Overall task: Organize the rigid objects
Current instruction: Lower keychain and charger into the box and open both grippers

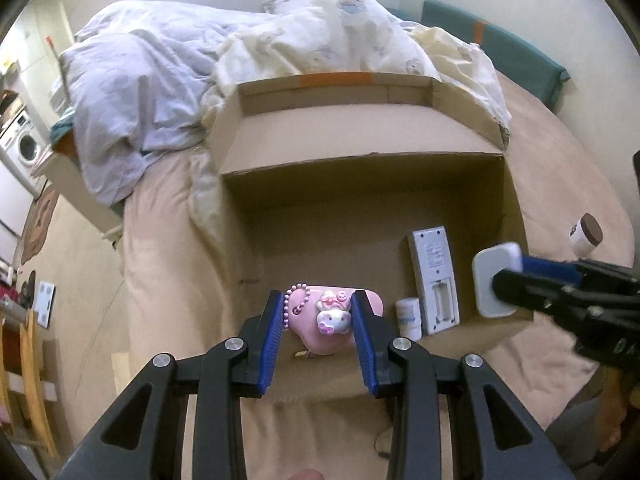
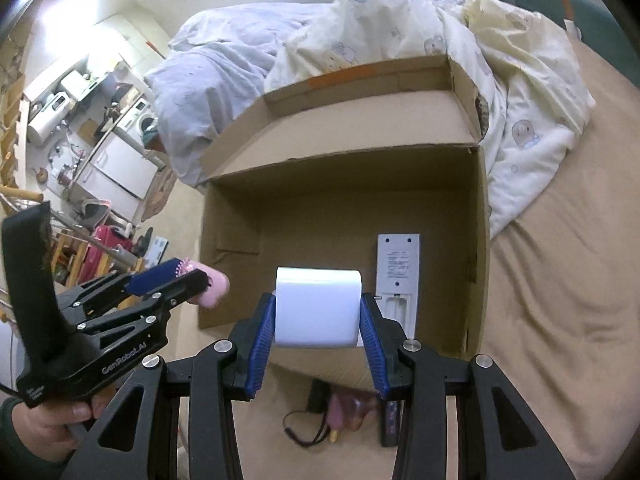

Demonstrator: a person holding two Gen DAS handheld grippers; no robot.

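Note:
My left gripper (image 1: 317, 318) is shut on a pink case with a cat charm and bead chain (image 1: 320, 320), held over the near edge of an open cardboard box (image 1: 360, 136) on the bed. My right gripper (image 2: 318, 316) is shut on a white rounded block (image 2: 316, 306), over the box's near right part; the block also shows in the left wrist view (image 1: 490, 280). Inside the box lie a white remote (image 1: 434, 276), back side up with its battery bay open, and a small white bottle (image 1: 409, 316). The left gripper with the pink case (image 2: 214, 288) shows at left in the right wrist view.
A crumpled duvet (image 1: 280, 52) lies behind and left of the box. A brown-capped jar (image 1: 586, 234) stands on the bed right of the box. A cable, a pinkish item (image 2: 348, 408) and a dark stick lie on the bed before the box. Floor clutter is at left.

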